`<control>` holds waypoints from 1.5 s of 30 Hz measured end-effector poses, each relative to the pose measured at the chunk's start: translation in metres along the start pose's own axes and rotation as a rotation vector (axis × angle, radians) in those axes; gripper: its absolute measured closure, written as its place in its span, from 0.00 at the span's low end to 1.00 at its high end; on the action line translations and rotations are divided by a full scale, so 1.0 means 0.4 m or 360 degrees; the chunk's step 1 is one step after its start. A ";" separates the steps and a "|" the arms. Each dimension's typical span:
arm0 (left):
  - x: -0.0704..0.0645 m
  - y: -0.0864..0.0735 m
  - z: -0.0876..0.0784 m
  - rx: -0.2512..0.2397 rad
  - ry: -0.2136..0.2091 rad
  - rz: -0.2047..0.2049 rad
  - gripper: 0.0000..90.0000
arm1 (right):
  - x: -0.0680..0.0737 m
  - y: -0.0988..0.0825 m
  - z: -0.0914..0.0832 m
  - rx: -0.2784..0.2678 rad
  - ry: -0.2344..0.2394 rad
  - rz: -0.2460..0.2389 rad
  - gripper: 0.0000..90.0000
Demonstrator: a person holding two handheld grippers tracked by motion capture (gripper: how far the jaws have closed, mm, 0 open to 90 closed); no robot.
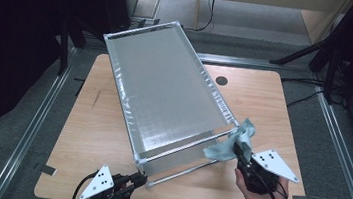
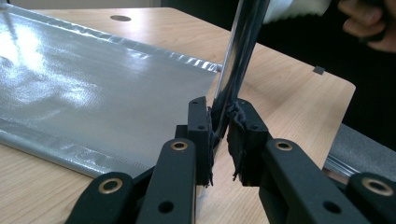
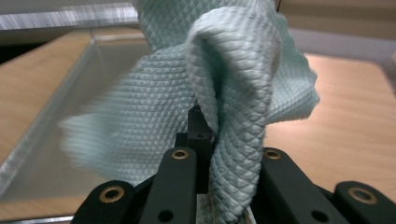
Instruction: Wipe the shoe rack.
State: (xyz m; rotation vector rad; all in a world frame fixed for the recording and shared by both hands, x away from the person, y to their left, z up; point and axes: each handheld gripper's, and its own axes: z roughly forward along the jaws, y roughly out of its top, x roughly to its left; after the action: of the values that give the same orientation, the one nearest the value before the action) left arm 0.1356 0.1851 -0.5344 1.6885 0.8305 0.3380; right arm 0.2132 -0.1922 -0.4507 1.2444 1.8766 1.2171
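We are in the middle of a cleaning job on a large silver rack [image 1: 165, 88], a metal frame with a grey sheet stretched over it, which lies tilted on the wooden table [image 1: 260, 94]. Our judgement is that the wiping step is now starting at the near right corner of the frame.

The left gripper [image 1: 136, 180] is at the near left corner of the rack. In the left gripper view its jaws are clamped on a shiny metal rod [image 2: 238, 56] of the frame, with the pads [image 2: 243, 135] pressing from both sides. So this hand holds the rack steady.

The right gripper [image 1: 239, 152] is closed tight on a light green cloth [image 1: 232, 141]. In the right gripper view the cloth [image 3: 224, 84] bulges out above the jaws and hangs over them, so it hides most of what lies ahead. In the high view the cloth touches, or nearly touches, the near right corner of the frame; we cannot tell which.

For the next move we think the right hand must press the cloth on the frame edge or on the sheet and draw it along. The left grip should not loosen, because the rack stands inclined and could slide on the table. The loose cloth could also catch on the frame corner.
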 end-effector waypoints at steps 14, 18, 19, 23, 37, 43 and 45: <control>-0.003 0.001 0.000 0.0007 0.0015 0.0047 0.89 | -0.007 -0.128 0.131 0.0427 0.0010 0.0059 0.91; -0.004 0.001 0.000 0.0007 0.0020 0.0057 0.89 | -0.010 -0.154 0.158 0.0536 0.0008 0.0053 0.91; -0.004 0.001 0.001 0.0007 0.0020 0.0059 0.89 | -0.010 -0.159 0.163 0.0560 0.0011 0.0054 0.91; -0.004 0.001 0.000 0.0009 0.0025 0.0059 0.89 | -0.007 -0.152 0.157 0.0528 0.0038 0.0076 0.90; -0.004 -0.001 0.001 0.0006 0.0029 0.0068 0.90 | 0.026 0.019 0.023 0.0009 0.0078 0.0027 0.90; -0.006 -0.001 0.001 0.0007 0.0036 0.0069 0.90 | 0.037 0.038 0.013 -0.0057 0.0096 0.0006 0.90; -0.006 -0.001 0.001 0.0008 0.0036 0.0072 0.90 | 0.031 0.020 0.034 -0.0010 0.0089 0.0018 0.90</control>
State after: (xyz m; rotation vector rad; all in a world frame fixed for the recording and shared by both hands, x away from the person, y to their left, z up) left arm 0.1341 0.1834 -0.5345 1.7130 0.8114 0.3865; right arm 0.2225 -0.1745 -0.4490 1.2312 1.9063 1.2750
